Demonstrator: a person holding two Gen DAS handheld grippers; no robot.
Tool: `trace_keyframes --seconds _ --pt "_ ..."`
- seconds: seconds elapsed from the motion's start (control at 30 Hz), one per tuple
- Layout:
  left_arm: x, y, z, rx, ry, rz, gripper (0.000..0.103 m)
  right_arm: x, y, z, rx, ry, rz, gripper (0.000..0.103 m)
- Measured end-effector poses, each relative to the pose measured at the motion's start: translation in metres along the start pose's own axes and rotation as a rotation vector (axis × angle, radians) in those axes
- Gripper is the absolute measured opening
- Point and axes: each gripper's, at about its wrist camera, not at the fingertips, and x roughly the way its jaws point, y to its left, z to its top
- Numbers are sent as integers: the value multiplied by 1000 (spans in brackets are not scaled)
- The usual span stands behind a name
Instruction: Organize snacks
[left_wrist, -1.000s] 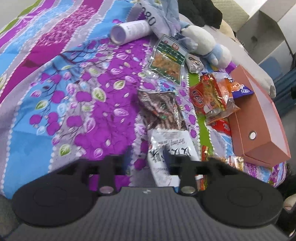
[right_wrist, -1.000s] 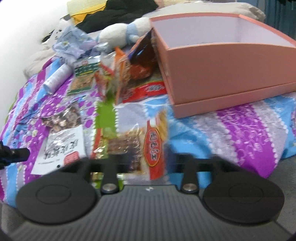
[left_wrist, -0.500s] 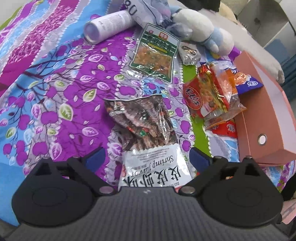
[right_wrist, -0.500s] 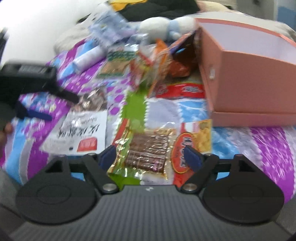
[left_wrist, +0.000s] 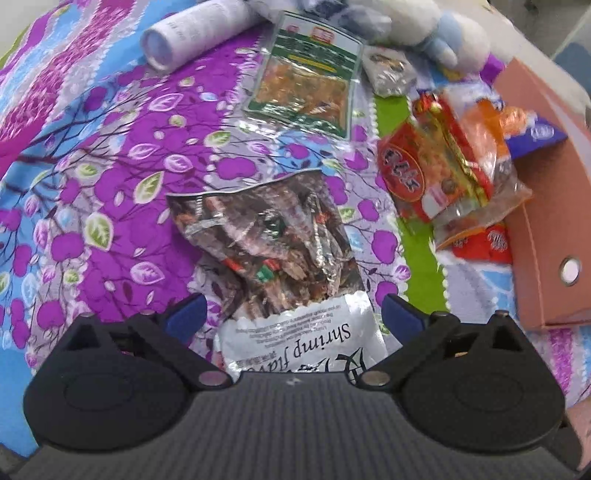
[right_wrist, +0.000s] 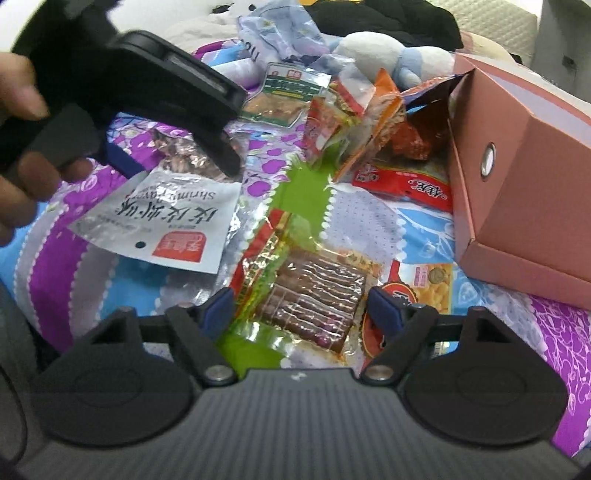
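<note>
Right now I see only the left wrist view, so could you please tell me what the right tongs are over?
Observer: The right tongs hover over a gold-edged packet of brown strips. The jaws are closing with the packet between them, but they are not yet pinching it.
Operator: Thank you. Does anything lie beside that packet?
Observer: Yes, a red and yellow packet lies right beside it, on the side toward the pink box.
Operator: And what is at the near end of the shrimp bag, which my view cuts off?
Observer: The shrimp bag carries a red square label there.
</note>
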Motion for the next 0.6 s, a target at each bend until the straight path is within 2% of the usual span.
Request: trace_keyframes --seconds 0.13,0.27,0.37,0.47,0.6 --pt "7 -12 -1 55 7 53 102 -4 -4 1 27 -5 -4 66" --pt "8 -13 -7 76 -30 55 100 -6 -6 1 45 -10 -2 61" --pt "4 -11 -11 79 -51 60 94 -7 -8 2 60 -8 -1 61" --pt "-4 -5 -13 64 -63 41 83 -9 -12 1 73 -8 -10 60" --pt "-13 5 -12 41 -57 17 56 -13 -18 3 102 -15 -29 60"
